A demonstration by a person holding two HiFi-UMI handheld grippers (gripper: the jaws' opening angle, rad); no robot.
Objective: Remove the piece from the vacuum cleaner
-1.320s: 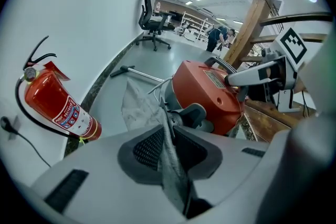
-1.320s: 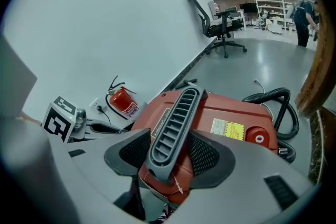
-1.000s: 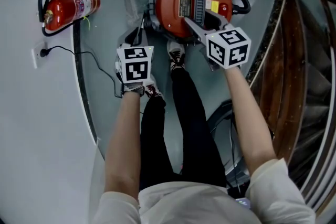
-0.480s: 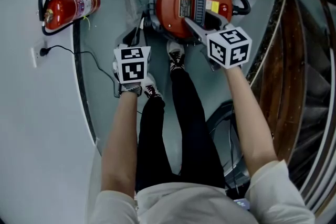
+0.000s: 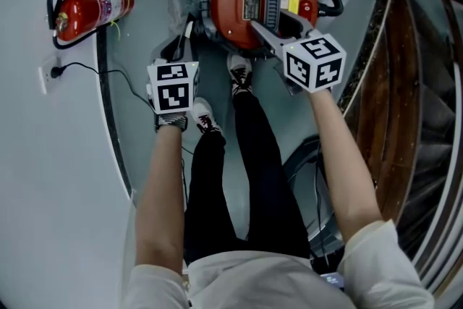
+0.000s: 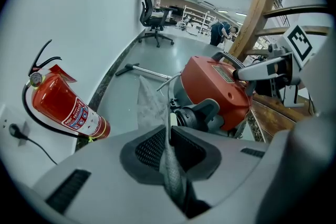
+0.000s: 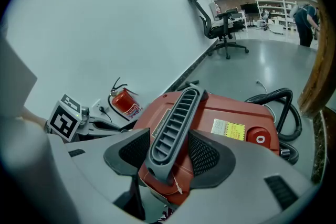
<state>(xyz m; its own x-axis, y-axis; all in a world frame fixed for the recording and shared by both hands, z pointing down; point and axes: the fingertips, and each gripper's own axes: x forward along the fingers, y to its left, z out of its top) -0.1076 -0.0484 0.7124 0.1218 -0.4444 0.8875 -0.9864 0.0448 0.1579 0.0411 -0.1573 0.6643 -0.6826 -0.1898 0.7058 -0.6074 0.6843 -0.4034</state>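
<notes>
Two risks: left tongs (image 6: pixel 169 132), pinched tight on thin grey fabric piece (image 6: pixel 171 171), may tear it or slip; right tongs (image 7: pixel 169 150), clamping handle (image 7: pixel 176 122), could tip vacuum cleaner (image 7: pixel 233 113).

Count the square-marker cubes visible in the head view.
2. The left cube is beside the person's legs, above the floor. The right cube is at the lower right edge of the red vacuum cleaner. None appears hidden.

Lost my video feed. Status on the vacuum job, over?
Left gripper shut on thin grey mesh piece. Right gripper shut on vacuum cleaner handle. Fire extinguisher lies aside, not blocking.
</notes>
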